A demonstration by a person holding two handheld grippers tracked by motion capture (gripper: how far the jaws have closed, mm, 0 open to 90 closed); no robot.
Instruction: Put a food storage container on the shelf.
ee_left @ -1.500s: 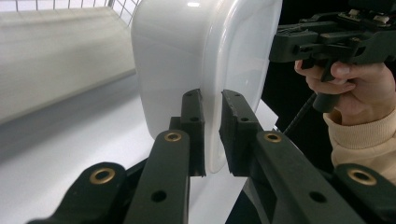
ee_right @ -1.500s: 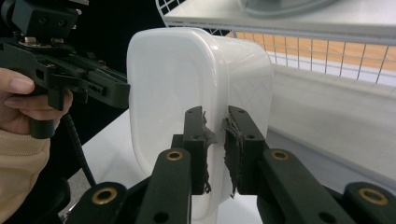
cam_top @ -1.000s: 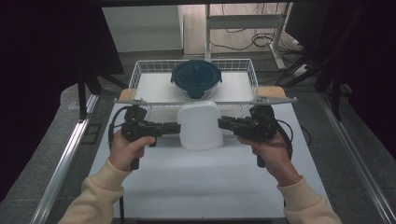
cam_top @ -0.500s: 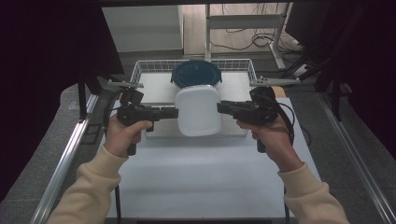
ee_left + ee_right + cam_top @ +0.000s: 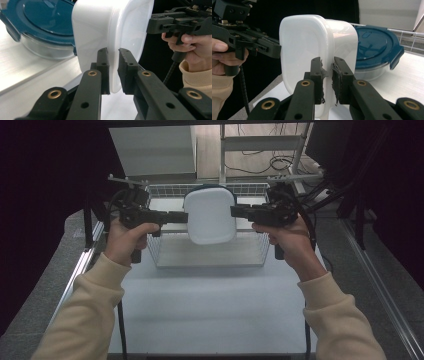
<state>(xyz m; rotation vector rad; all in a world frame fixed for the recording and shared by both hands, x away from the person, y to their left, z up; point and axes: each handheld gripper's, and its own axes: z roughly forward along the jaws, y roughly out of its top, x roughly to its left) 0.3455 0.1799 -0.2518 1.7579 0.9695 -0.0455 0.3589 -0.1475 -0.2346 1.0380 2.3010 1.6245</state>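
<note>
The left gripper [image 5: 184, 217] and the right gripper [image 5: 235, 212] each clamp the rim of a white lidded container [image 5: 210, 215], at its 9 and 3 o'clock edges, holding it above the wire basket [image 5: 157, 254]. At 12 o'clock behind it, seemingly inside the basket, sits a blue-lidded glass bowl [image 5: 372, 47]

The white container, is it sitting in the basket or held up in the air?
Held up: both grippers pinch the white container's rim from opposite sides, above the wire basket.
</note>
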